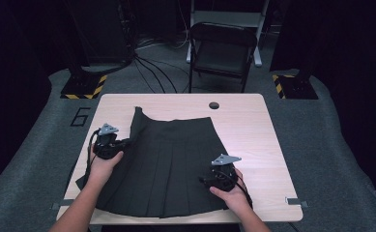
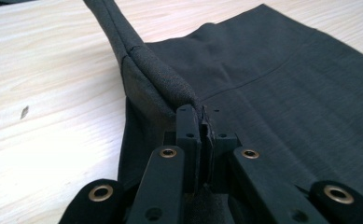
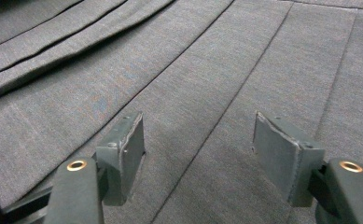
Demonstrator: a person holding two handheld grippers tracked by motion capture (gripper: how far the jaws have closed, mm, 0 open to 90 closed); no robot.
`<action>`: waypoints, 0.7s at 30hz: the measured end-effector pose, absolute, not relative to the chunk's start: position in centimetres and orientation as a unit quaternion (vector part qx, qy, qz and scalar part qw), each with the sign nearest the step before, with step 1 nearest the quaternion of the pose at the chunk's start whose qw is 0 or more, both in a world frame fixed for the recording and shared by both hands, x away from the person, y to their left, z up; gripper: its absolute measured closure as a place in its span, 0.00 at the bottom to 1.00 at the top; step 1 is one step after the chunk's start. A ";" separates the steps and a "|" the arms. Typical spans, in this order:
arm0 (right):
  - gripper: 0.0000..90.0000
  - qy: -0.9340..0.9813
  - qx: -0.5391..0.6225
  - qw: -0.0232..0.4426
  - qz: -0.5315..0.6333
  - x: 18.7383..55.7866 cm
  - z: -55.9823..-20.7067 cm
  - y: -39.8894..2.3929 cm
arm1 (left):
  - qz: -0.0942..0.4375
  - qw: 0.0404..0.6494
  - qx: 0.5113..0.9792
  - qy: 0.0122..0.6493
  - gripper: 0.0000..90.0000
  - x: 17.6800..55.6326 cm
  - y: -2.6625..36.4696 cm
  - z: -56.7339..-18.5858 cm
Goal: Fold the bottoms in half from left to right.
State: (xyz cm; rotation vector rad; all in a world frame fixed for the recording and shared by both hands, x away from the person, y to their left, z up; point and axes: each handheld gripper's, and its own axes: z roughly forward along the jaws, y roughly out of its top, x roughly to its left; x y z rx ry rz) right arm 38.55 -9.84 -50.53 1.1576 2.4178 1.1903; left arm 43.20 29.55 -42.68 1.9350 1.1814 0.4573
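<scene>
**Dark pleated skirt pinched at its left edge, right claw open above the pleats**

Pale wood forms the table [image 1: 267, 145], with a grey carpeted floor around it and the person's forearms coming in at its near edge. Nearest of all, the hem of the dark pleated skirt [image 1: 171, 164] lies along that near edge, with one corner hanging just over the left side.

On the near right, the right hand [image 1: 231, 193] holds the right gripper [image 3: 198, 144] over the skirt's lower right part. Its jaws stand wide apart with nothing between them, pads just above the flat pleats; whether they touch the cloth cannot be told.

A little farther back on the left, the left hand [image 1: 104, 162] holds the left gripper [image 2: 201, 128] at the skirt's left side edge. Its jaws are closed on a fold of that edge, and the pinched cloth rises from the table as a ridge running away towards the waistband corner.

Beyond the grippers, the waistband lies flat across the middle of the table. Farther still sits a round cable hole [image 1: 214, 105] in the tabletop, then a folding chair [image 1: 222, 50] and loose cables [image 1: 149, 65] on the floor.
</scene>
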 end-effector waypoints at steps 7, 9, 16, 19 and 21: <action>0.37 0.820 0.391 0.106 0.405 38.6 -50.5 -9.9 | 0.177 0.409 0.784 0.431 0.95 43.0 26.9 -41.4; 0.37 0.820 0.391 0.106 0.405 38.6 -50.5 -9.9 | 0.176 0.414 0.786 0.424 0.96 43.0 26.2 -41.1; 0.37 0.819 0.392 0.107 0.405 38.5 -50.4 -10.0 | 0.170 0.424 0.791 0.407 0.96 43.1 24.1 -40.3; 0.37 0.818 0.391 0.107 0.408 38.6 -50.4 -10.0 | 0.167 0.431 0.791 0.400 0.96 43.1 23.1 -40.2; 0.37 0.818 0.389 0.110 0.408 38.6 -50.4 -10.1 | 0.163 0.432 0.793 0.397 0.96 43.2 22.3 -40.1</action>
